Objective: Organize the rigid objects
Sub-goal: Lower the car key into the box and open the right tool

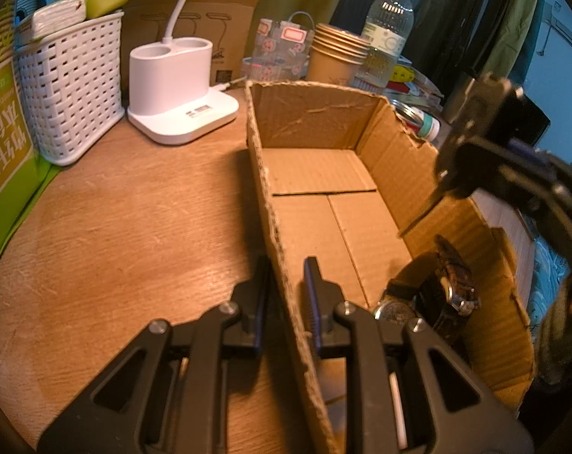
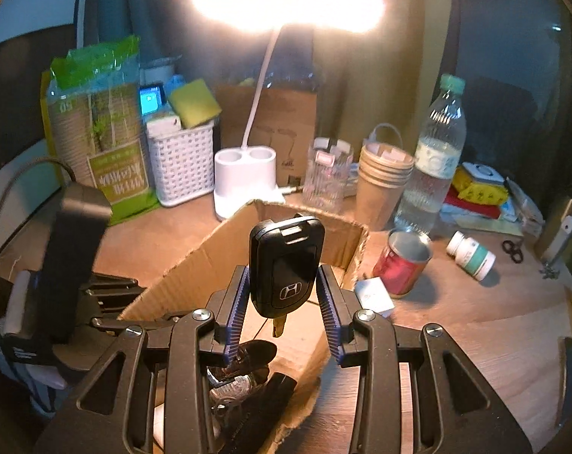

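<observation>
Clamped on the near side wall of the cardboard box point(image 1: 316, 125), the left gripper point(image 1: 286, 295) has one finger outside the wall and one inside, its pads pressed against the torn cardboard edge. Across from it, the right gripper point(image 2: 282, 295) grips a black car key point(image 2: 284, 265) between its blue ribbed pads; the fob stands upright with its logo facing the camera and the metal blade pointing down. In the left wrist view the same gripper point(image 1: 442, 185) hangs over the box's far wall, the blade slanting down toward the inside.

On the box floor, in the corner nearest both grippers, lie wristwatches point(image 1: 429, 299) with dark straps, directly below the held key in the right wrist view point(image 2: 240, 374).

Around the box on the wooden table point(image 1: 115, 227) stand a white woven basket point(image 1: 74, 87), a white desk lamp base point(image 1: 176, 83), a stack of paper cups point(image 1: 335, 56) and a water bottle point(image 1: 389, 30). Right of the box a red tin can point(image 2: 401, 261) stands open-topped, a small white card point(image 2: 374, 295) lies just beside it, and a white pill bottle point(image 2: 471, 253) lies on its side farther right
</observation>
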`<act>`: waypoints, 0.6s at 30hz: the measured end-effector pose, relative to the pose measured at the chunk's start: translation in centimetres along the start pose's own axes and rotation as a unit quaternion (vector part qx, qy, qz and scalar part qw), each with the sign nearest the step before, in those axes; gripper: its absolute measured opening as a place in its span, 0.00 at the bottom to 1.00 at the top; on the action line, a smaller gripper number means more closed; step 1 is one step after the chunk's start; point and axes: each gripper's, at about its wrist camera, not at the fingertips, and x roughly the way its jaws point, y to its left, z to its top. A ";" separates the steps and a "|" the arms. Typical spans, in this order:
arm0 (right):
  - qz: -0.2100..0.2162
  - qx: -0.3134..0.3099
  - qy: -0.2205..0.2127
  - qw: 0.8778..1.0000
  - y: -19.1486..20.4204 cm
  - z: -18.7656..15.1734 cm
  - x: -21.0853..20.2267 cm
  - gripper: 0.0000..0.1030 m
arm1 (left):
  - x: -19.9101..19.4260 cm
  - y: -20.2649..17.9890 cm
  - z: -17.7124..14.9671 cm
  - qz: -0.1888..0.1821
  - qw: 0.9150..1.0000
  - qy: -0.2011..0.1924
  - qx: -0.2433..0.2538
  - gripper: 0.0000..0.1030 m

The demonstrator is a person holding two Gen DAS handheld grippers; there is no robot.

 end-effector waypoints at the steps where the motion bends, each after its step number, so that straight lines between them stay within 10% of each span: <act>1: -0.001 -0.001 0.005 1.000 0.0 -0.1 0.4 0.37 | 0.0 0.0 0.0 0.000 1.000 0.000 0.000 0.18; 18: 0.007 -0.018 0.032 0.999 1.0 -0.7 2.0 0.37 | 0.0 0.0 0.0 0.000 1.000 0.000 0.000 0.18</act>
